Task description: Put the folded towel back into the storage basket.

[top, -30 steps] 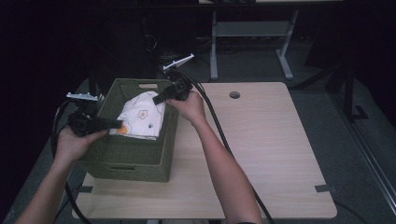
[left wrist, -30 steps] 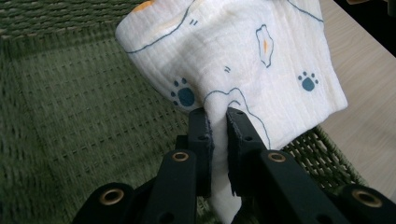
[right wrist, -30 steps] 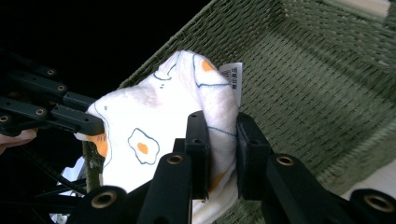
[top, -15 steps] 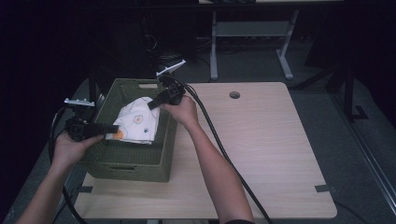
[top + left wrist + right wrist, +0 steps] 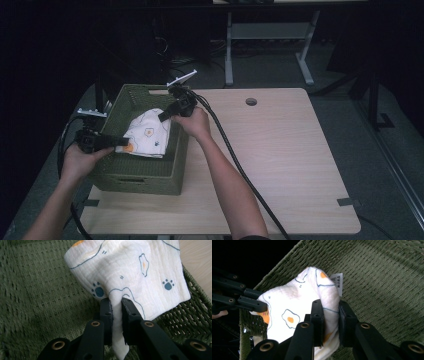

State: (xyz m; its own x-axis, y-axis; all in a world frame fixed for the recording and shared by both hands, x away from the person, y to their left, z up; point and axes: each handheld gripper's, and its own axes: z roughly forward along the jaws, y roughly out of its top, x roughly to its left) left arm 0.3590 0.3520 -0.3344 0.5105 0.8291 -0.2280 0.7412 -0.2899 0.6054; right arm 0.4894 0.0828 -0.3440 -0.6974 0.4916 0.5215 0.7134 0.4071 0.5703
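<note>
1. Left gripper [image 5: 117, 142] sits at the basket's [image 5: 135, 172] left wall, jaws pinched on a fold of the white printed cloth [image 5: 149, 134]. In the left gripper view [image 5: 117, 308] the cloth [image 5: 130, 272] bunches up just ahead of the tips, with a strip hanging down between the jaws.
2. The cloth is inside the green woven basket, held above its floor [image 5: 37, 295] and stretched between the two grippers. It lies right of the left gripper's tips and left of the right gripper's.
3. Right gripper [image 5: 165, 115] comes in over the basket's right rim, jaws clamped on the other edge of the cloth. In the right gripper view [image 5: 329, 312] the sewn label [image 5: 337, 281] sits just past the tips, and the left gripper [image 5: 260, 307] is farther off at the cloth's far corner.
4. Step in hand, as I judge it: lifting the cloth out of the basket with both grips.
5. To do it well: keep both pinches tight, raise both hands level, and keep slight tension so the middle doesn't sag and catch on the weave.
6. Clear the rim [image 5: 175, 145] before moving sideways to the bare tabletop [image 5: 280, 150] right of the right gripper.
7. Risk: the left grip is only on a thin fold, so it may slip if pulled hard.
</note>
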